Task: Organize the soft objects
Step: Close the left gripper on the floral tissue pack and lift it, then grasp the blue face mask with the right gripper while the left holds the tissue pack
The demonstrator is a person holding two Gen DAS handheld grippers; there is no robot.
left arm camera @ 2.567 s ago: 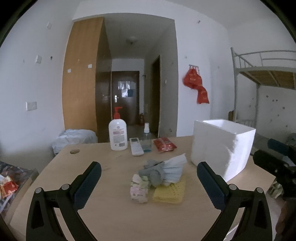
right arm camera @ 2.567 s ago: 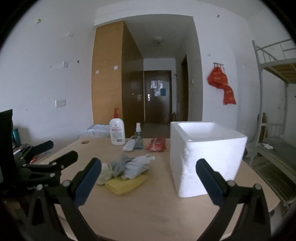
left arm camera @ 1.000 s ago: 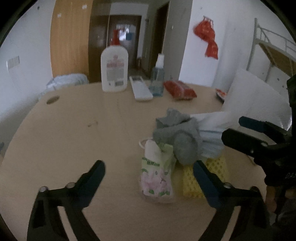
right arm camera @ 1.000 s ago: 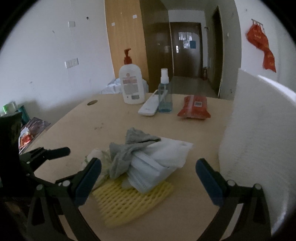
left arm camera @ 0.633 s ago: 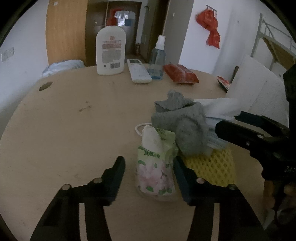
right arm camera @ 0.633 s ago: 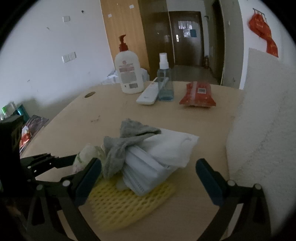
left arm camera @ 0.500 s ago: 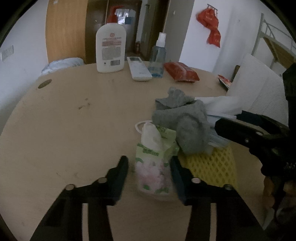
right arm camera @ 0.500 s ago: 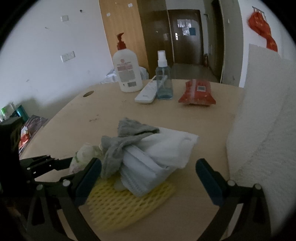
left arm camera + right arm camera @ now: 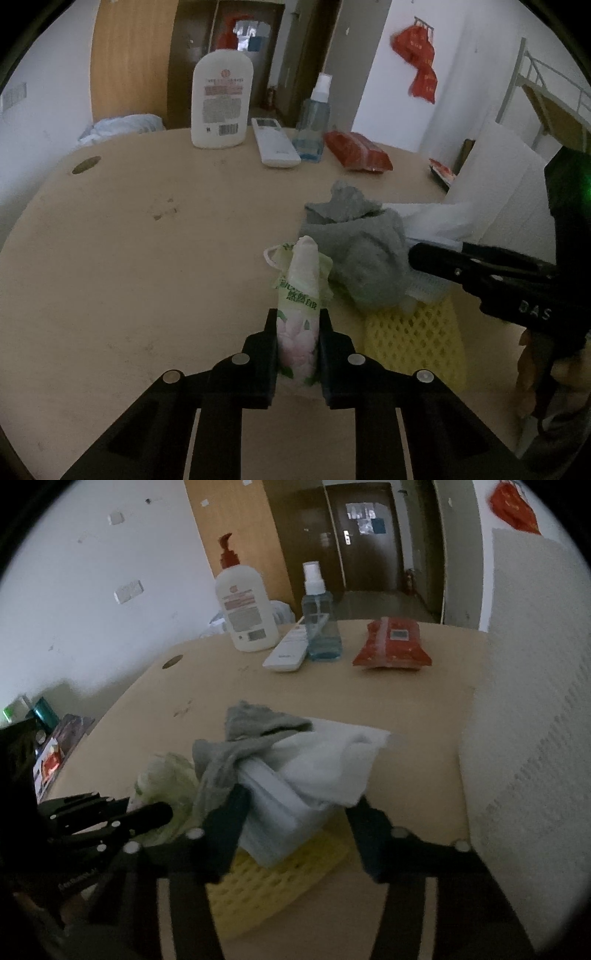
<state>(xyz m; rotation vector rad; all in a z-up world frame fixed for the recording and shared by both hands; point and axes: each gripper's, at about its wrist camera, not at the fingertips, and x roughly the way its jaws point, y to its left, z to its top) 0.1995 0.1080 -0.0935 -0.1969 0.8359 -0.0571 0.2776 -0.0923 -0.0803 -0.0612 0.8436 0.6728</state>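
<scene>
Left wrist view shows the left gripper (image 9: 298, 334), jaws just closed, pinching a floral tissue pack (image 9: 299, 314) with unreadable green print just beside the yellow mesh pad (image 9: 413, 343), while the right gripper (image 9: 297, 812), marked "DAS", has narrowed around the white mask stack (image 9: 295, 805) atop that pad.

**Tabletop and what lies on it**

Pale wooden tabletop (image 9: 155, 266), with a round cable hole (image 9: 86, 164) far left. Along the far edge: white pump bottle (image 9: 221, 105), white remote (image 9: 275, 147), blue spray bottle (image 9: 312, 129), red packet (image 9: 356, 151). Nearer, right of centre: yellow mesh pad (image 9: 413, 339) beneath a soft heap, with a floral tissue pack (image 9: 299, 317) just left. At far right, white foam box (image 9: 532, 709).
</scene>
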